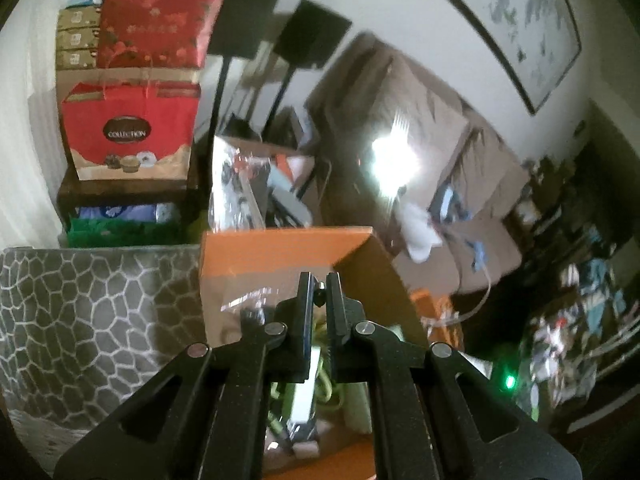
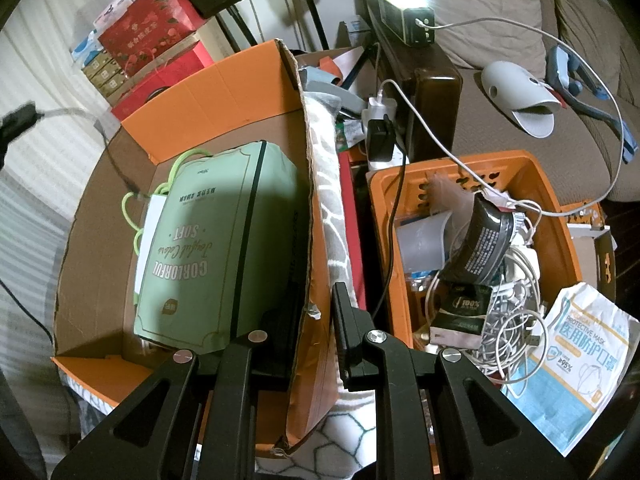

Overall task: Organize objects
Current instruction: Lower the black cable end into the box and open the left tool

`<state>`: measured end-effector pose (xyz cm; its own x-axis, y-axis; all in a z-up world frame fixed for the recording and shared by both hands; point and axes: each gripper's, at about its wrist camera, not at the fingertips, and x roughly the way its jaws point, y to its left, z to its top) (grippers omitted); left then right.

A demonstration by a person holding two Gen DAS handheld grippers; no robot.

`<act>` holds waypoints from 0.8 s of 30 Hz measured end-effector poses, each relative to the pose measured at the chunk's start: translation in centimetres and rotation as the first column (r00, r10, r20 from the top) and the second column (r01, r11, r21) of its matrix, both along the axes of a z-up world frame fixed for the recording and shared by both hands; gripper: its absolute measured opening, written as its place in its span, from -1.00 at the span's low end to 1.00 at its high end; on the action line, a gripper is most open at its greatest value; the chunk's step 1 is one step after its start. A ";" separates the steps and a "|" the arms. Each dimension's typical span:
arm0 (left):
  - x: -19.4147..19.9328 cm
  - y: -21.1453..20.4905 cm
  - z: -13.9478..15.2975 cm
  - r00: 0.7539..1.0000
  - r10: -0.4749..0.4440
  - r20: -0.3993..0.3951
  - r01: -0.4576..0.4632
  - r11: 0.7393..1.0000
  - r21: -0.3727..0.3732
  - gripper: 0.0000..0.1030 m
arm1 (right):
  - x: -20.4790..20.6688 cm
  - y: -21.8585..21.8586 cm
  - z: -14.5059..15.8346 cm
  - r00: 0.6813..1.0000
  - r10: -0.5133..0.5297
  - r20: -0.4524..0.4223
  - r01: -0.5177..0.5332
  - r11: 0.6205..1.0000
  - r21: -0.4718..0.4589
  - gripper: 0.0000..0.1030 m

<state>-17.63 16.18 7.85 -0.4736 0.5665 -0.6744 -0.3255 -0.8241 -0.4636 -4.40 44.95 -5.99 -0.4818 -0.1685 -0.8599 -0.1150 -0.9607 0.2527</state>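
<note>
- The orange cardboard box (image 2: 224,80) fills the left half of the right wrist view. It is open at the top.
- A green soft pack (image 2: 224,240) lies flat inside it, with thin green loops (image 2: 132,200) poking out on its left side.
- The right gripper (image 2: 312,308) pinches the box's right wall. One finger is inside the box and one is outside, so the box cannot slide.
- The left gripper (image 1: 319,280) hangs over the same box, in the lower middle of the left wrist view. Its fingers are pressed almost together.
- A small dark bit shows between its tips. I cannot tell what it is, or if it is pinched.
- I think the step now is to put a thing into the box. Hold the wall tight with the right gripper and do not tug, because the cardboard edge is already torn.
- Bring the left gripper down to the bare floor of the box, on the left of the green pack, before spreading the fingers.
- Stay clear of the green loops so nothing snags.
- A grey patterned cloth (image 2: 328,184) sits just right of the box.
- Past it, at the right, an orange basket (image 2: 556,216) holds a tangle of white cables (image 2: 516,312).
- A mask pack (image 2: 580,360) leans at the basket's lower right corner.
</note>
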 end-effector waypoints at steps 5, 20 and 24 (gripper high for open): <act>-1.0 0.7 -1.0 1.000 0.023 0.022 -0.023 1.000 -0.002 -0.89 | 0.0 0.0 0.0 1.000 0.000 0.000 0.000 1.000 -0.001 -0.70; -0.1 3.9 -9.6 0.957 -0.113 0.267 0.176 0.958 -0.227 0.15 | 0.0 -0.1 0.0 1.000 0.000 0.001 0.000 1.000 -0.001 -0.69; 0.5 3.5 -9.3 0.960 -0.106 0.260 0.167 0.960 -0.225 0.31 | 0.0 -0.2 0.0 1.000 -0.001 0.001 0.001 1.000 -0.005 -0.69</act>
<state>-17.17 19.72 -1.45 -0.2073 0.4186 -0.8842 -0.3452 -0.8770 -0.3343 -4.43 44.74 -6.00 -0.4814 -0.1723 -0.8594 -0.1163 -0.9593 0.2575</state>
